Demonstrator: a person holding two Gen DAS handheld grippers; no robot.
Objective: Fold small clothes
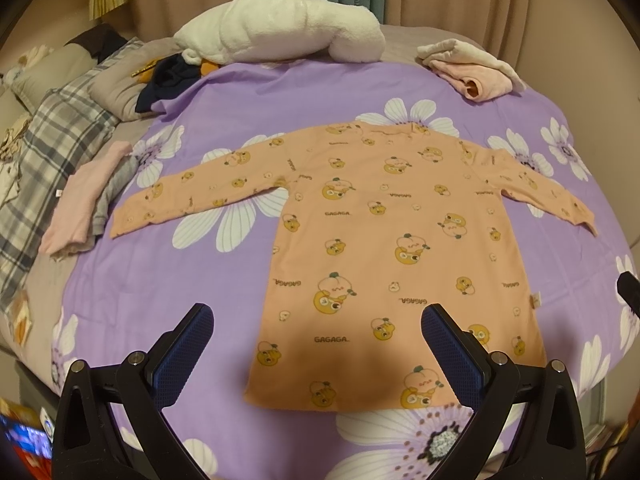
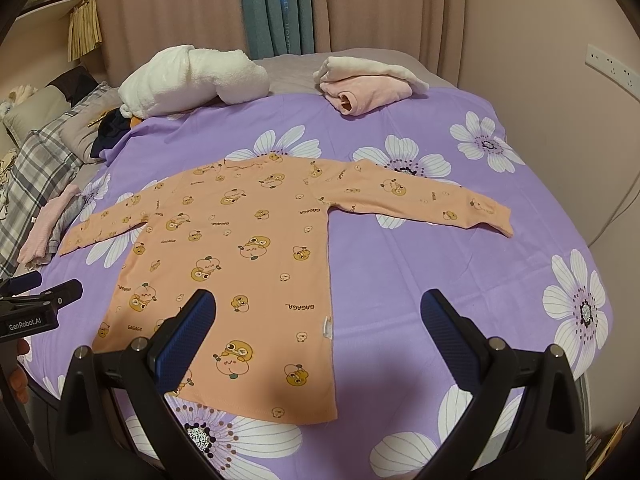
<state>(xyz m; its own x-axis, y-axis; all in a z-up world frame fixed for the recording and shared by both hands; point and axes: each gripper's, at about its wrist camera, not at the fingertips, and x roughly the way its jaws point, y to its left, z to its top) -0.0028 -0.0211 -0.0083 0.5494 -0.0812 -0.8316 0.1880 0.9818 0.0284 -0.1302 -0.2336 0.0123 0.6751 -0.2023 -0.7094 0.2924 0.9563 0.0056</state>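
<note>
A small orange long-sleeved shirt (image 1: 384, 248) with cartoon prints lies flat on the purple flowered bedspread (image 1: 168, 288), sleeves spread to both sides, hem nearest me. It also shows in the right wrist view (image 2: 244, 264). My left gripper (image 1: 318, 324) is open and empty, hovering above the shirt's lower left part. My right gripper (image 2: 318, 316) is open and empty, above the shirt's lower right edge. The left gripper's fingers (image 2: 44, 296) show at the left edge of the right wrist view, and a bit of the right gripper (image 1: 629, 290) at the right edge of the left wrist view.
A folded pink and grey stack (image 1: 86, 196) lies left of the shirt. A white fluffy blanket (image 1: 288, 28) and a folded pink and cream pile (image 1: 472, 68) lie at the far side. Plaid bedding and pillows (image 1: 52, 128) are on the left. Curtains (image 2: 280, 4) hang behind.
</note>
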